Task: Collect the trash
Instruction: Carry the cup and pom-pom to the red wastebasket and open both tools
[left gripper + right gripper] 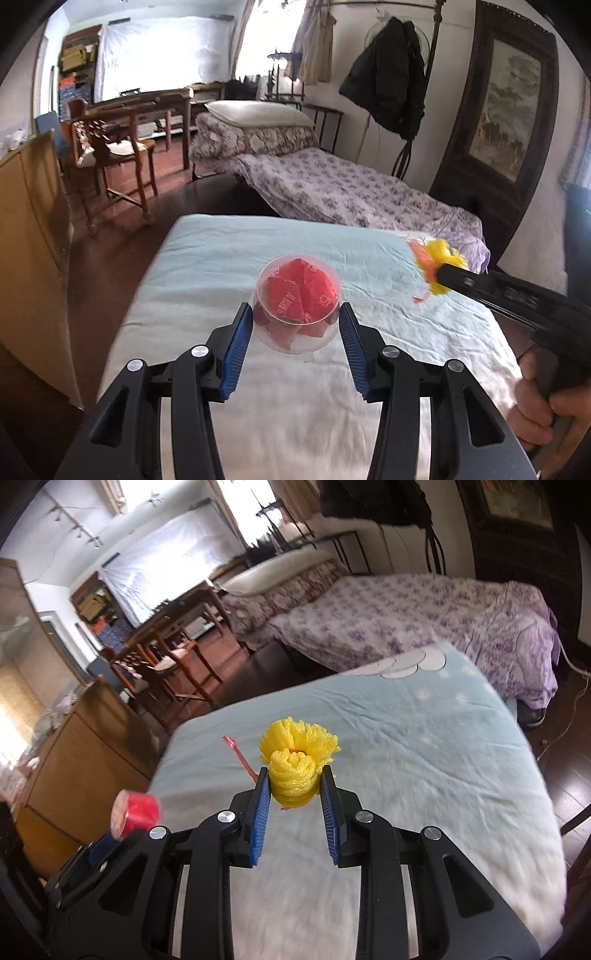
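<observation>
Trash is being carried by you in both grippers: left gripper (pixel 295 325) pinching the clear cup (pixel 298 300), right gripper (pixel 294 788) squeezing the yellow foam net (pixel 295 764), so keep both grips gentle.

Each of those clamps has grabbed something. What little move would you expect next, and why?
Probably bring the right hand-held gripper, shut on the yellow foam net, over the clear cup in the left hand-held gripper: it already holds red wrappers.
</observation>
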